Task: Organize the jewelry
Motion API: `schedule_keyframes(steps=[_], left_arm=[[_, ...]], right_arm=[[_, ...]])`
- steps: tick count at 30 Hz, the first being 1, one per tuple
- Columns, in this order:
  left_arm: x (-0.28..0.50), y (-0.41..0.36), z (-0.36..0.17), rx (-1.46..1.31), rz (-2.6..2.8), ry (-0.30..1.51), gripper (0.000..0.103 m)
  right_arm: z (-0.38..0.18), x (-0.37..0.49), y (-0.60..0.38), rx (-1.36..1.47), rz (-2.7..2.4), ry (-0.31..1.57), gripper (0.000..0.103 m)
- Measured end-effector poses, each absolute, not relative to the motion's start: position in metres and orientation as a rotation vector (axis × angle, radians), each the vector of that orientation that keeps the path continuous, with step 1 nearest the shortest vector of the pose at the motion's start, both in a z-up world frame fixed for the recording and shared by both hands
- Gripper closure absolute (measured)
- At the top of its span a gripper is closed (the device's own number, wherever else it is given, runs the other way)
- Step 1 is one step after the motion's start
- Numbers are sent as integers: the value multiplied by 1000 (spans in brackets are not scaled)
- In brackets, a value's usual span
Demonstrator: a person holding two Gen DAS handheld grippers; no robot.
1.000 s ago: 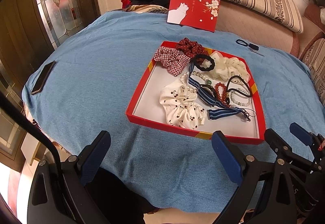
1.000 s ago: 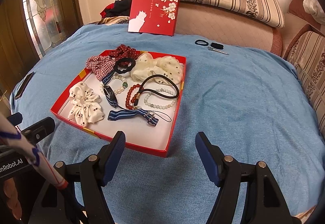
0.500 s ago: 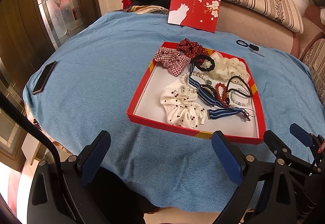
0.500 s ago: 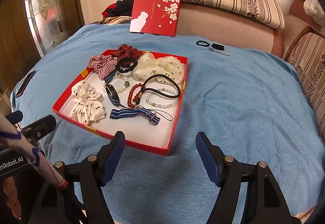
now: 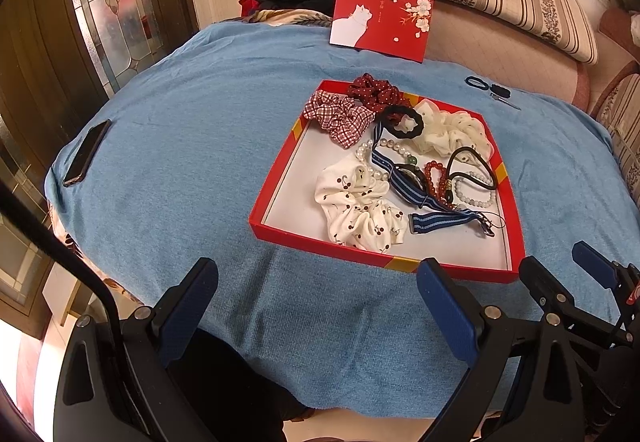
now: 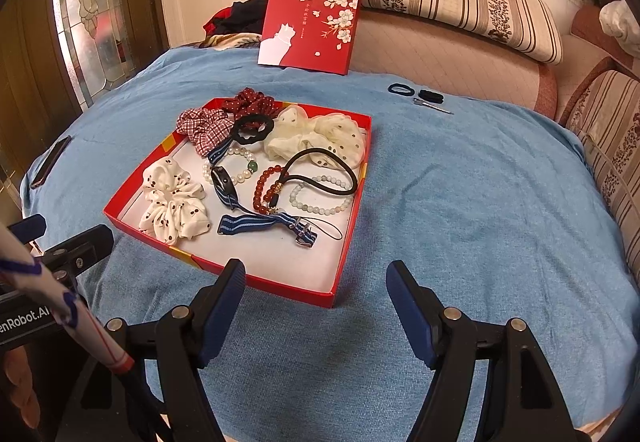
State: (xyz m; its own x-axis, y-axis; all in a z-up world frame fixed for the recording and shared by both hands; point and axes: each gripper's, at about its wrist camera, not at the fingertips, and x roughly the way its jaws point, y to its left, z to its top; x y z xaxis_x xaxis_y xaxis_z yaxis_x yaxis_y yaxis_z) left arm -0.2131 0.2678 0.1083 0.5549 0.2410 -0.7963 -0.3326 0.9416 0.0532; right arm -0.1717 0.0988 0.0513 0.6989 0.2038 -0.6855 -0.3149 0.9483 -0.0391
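A: Left wrist view, largest first. Blue terry cloth [image 5: 180, 161] covers the whole table. On it, toward 1 o'clock of centre, the shallow red cardboard box tray with white floor [image 5: 276, 181].

B: Right wrist view agrees; the tray's red wall [image 6: 344, 242] sits at 10 o'clock of the frame centre. Behind it at 12, the red box lid with white cat and blossoms [image 6: 310, 29] leans upright against the sofa.

A: Contents? Cream cherry-print scrunchie [image 5: 358, 207] at the tray's near side, touching the pearl bracelet [image 5: 376, 157].

B: Pale dotted chiffon scrunchie [image 6: 316, 137] at the far right corner; red plaid scrunchie [image 6: 204, 127] and dark red dotted scrunchie [image 6: 250, 101] at the far edge. Blue striped watch strap [image 6: 256, 224] lies mid-tray, with the red bead bracelet [image 6: 264, 189] and pale green bead bracelet [image 6: 320, 197] beside it.

A: Black phone [image 5: 86, 153] at 9 o'clock, well apart from the tray.

B: Left gripper [image 5: 316, 302]: fingers spread wide, holding nothing, above cloth near the tray's front wall. Right gripper [image 6: 316, 300]: likewise wide apart, empty, at the tray's near corner.
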Motion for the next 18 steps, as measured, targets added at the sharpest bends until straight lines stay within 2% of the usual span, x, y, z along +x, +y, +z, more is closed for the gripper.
schedule_keyframes(steps=[18], left_arm=[[-209, 268, 102, -102, 345, 936, 4]], right_arm=[[45, -166, 95, -152, 290, 756, 25]])
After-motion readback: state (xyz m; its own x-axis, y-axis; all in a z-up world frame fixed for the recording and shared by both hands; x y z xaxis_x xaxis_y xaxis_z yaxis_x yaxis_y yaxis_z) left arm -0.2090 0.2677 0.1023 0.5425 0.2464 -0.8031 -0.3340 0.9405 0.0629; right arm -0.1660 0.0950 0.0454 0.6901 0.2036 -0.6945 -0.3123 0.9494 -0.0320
